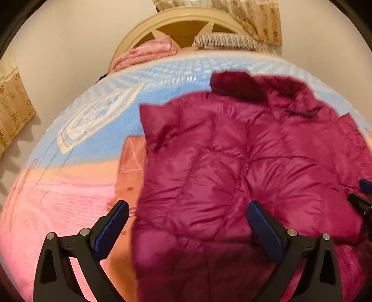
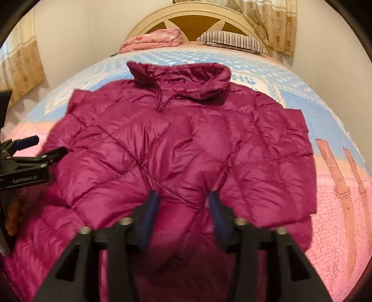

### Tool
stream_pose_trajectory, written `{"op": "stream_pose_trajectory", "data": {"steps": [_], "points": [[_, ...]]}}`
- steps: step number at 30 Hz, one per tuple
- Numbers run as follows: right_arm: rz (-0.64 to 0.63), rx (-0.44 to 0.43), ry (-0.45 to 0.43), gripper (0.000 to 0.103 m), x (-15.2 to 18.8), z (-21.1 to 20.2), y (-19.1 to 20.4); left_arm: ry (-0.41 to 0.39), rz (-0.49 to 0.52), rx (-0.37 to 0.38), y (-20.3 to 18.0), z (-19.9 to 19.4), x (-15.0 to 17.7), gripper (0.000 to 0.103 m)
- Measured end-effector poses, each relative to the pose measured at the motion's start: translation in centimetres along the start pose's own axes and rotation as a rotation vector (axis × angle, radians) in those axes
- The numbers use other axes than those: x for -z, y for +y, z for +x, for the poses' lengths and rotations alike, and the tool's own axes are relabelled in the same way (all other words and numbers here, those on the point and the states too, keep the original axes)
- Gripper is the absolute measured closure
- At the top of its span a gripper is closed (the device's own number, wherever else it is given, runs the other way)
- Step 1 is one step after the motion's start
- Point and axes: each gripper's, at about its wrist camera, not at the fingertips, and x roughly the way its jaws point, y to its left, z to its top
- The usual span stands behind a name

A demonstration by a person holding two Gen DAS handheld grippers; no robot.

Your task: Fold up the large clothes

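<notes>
A magenta puffer jacket (image 2: 181, 144) lies on the bed, hood (image 2: 183, 76) toward the headboard, both sleeves folded in over the body. It also shows in the left wrist view (image 1: 232, 174). My left gripper (image 1: 188, 209) is open wide above the jacket's lower left edge, holding nothing. It also shows at the left edge of the right wrist view (image 2: 39, 146). My right gripper (image 2: 183, 199) is open, its fingers straddling a ridge of padded fabric at the jacket's lower middle. Its tip shows at the right edge of the left wrist view (image 1: 362, 192).
The bed (image 1: 69, 209) has a pink and light-blue blanket. A folded pink blanket (image 2: 153, 39) and a striped pillow (image 2: 232, 40) lie by the cream headboard (image 2: 193, 11). Curtains (image 2: 274, 23) hang at the far right and at the left.
</notes>
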Motion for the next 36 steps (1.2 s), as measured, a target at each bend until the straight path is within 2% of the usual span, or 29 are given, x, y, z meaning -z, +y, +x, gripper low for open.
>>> {"op": "stream_pose_trajectory", "data": {"steps": [1,2,5,8,12,16,20,22,23,24,25,27,28,29,32,36], "points": [[0.013,-0.021,-0.011,0.031,-0.1,-0.7,-0.8,-0.014,0.0,-0.003,0.3,-0.7,-0.3,0.001],[0.026,-0.036,-0.03,0.028,-0.3,-1.4,-1.8,-0.024,-0.002,-0.007,0.7,-1.3,-1.0,0.001],[0.044,-0.015,-0.053,0.027,-2.2,-2.0,-3.9,-0.056,-0.031,0.005,1.5,-2.2,-4.2,0.001],[0.072,0.004,-0.048,0.027,-5.0,-1.1,-5.9,-0.057,-0.025,0.001,0.8,-1.2,-8.3,0.001],[0.107,0.004,-0.033,0.027,-9.5,1.3,-7.9,-0.036,-0.038,0.025,-0.7,1.7,-13.3,0.001],[0.061,0.008,-0.017,0.025,-13.6,4.1,-8.5,-0.005,-0.042,0.042,-2.4,6.0,-18.3,0.001],[0.027,0.001,0.008,0.025,-16.8,6.8,-8.7,0.031,-0.017,0.018,-3.3,10.6,-21.4,0.001],[0.001,0.013,0.04,0.026,-18.3,8.8,-8.7,0.065,-0.005,0.011,-3.5,13.1,-22.0,0.001],[-0.013,0.015,0.055,0.031,-18.7,9.7,-8.5,0.074,-0.006,0.021,-3.4,13.6,-21.9,0.001],[-0.028,0.011,0.073,0.037,-19.0,10.5,-8.4,0.086,-0.005,0.038,-3.4,14.2,-21.7,0.007],[-0.045,0.013,0.088,0.048,-19.1,11.0,-8.3,0.09,0.0,0.057,-3.4,14.4,-21.5,0.016],[-0.089,0.033,0.115,0.064,-19.1,12.0,-8.1,0.118,0.031,0.122,-3.7,14.9,-20.8,0.077],[-0.099,0.031,0.116,0.081,-19.0,12.2,-8.0,0.14,0.036,0.166,-3.6,15.0,-20.4,0.09],[-0.112,0.03,0.109,0.089,-18.9,12.2,-8.0,0.126,0.037,0.165,-3.7,14.6,-20.1,0.093],[-0.145,0.039,0.069,0.092,-18.4,10.9,-7.8,0.021,0.104,0.133,-3.9,12.1,-18.9,0.094],[-0.177,0.04,0.022,0.094,-17.1,8.9,-7.8,-0.018,0.124,0.129,-3.3,10.6,-16.6,0.095]]}}
